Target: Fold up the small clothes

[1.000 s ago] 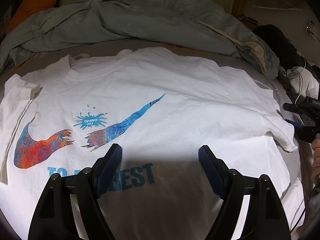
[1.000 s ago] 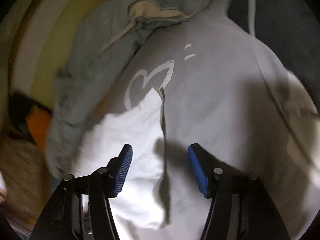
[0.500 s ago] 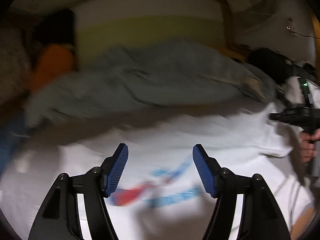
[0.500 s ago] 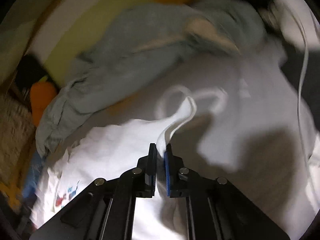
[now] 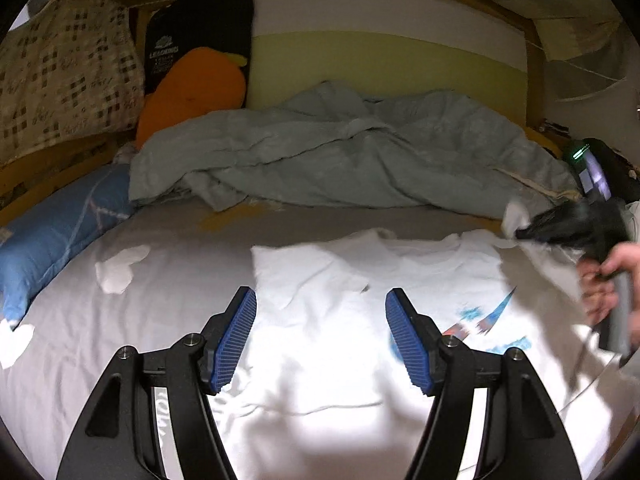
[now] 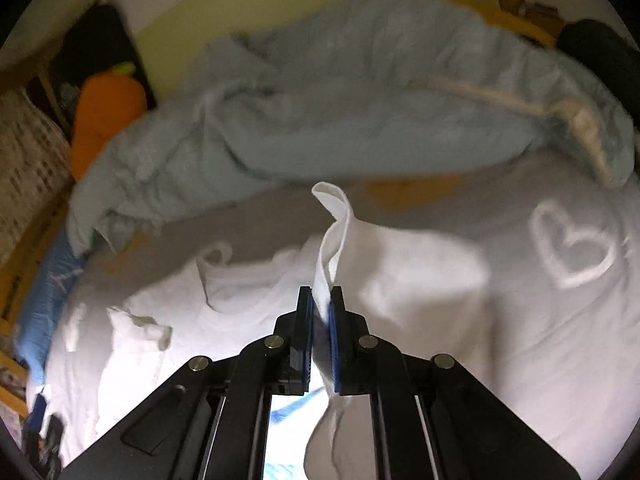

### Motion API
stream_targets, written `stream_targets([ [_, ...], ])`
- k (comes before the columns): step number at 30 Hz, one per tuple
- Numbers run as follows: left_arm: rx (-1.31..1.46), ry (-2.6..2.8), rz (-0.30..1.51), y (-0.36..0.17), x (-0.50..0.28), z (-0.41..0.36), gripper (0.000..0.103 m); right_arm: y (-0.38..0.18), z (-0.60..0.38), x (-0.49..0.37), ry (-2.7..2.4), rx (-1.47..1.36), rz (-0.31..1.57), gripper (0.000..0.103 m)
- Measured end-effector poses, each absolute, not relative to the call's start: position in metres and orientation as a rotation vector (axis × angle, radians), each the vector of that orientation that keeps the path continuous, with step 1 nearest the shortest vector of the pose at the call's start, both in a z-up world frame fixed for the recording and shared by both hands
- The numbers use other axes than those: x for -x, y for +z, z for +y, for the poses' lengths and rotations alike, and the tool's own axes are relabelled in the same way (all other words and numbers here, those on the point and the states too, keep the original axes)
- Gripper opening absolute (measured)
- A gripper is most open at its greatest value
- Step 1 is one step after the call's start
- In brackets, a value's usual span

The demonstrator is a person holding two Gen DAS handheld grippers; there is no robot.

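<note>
A white T-shirt (image 5: 360, 288) with a blue and orange print lies on the bed sheet (image 5: 168, 280). My left gripper (image 5: 320, 332) is open and empty, hovering over the shirt's left part. My right gripper (image 6: 319, 320) is shut on the shirt's right sleeve (image 6: 336, 216) and holds it lifted above the sheet. The shirt (image 6: 192, 320) spreads below and to the left in the right wrist view. The right gripper also shows in the left wrist view (image 5: 524, 234), at the far right, with the hand that holds it.
A crumpled grey-green blanket (image 5: 340, 156) lies across the back of the bed. An orange carrot plush (image 5: 192, 92) and a blue pillow (image 5: 60, 224) sit at the left. The sheet carries a white heart print (image 6: 572, 248). A wooden bed frame (image 5: 532, 64) rims the far side.
My right gripper has shut on the sleeve and lifted it, folding it leftward. My left gripper has swung up and left, staying open.
</note>
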State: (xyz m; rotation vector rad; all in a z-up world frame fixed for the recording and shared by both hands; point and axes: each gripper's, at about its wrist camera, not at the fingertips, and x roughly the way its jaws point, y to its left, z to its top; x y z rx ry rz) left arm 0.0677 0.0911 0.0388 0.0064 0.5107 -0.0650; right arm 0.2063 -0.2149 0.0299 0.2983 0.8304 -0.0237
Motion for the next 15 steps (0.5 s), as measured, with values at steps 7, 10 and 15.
stream_targets([
  [7, 0.057, -0.072, 0.536, 0.028, -0.069, 0.113, 0.066, -0.026, -0.162, -0.197, 0.049, -0.260, 0.970, 0.013],
  [10, 0.060, -0.074, 0.540, 0.028, -0.067, 0.113, 0.066, -0.014, -0.159, -0.168, 0.137, -0.248, 0.947, 0.030],
  [15, 0.056, -0.029, 0.555, 0.022, -0.070, 0.115, 0.066, 0.015, -0.187, -0.130, 0.131, -0.215, 0.839, 0.030],
])
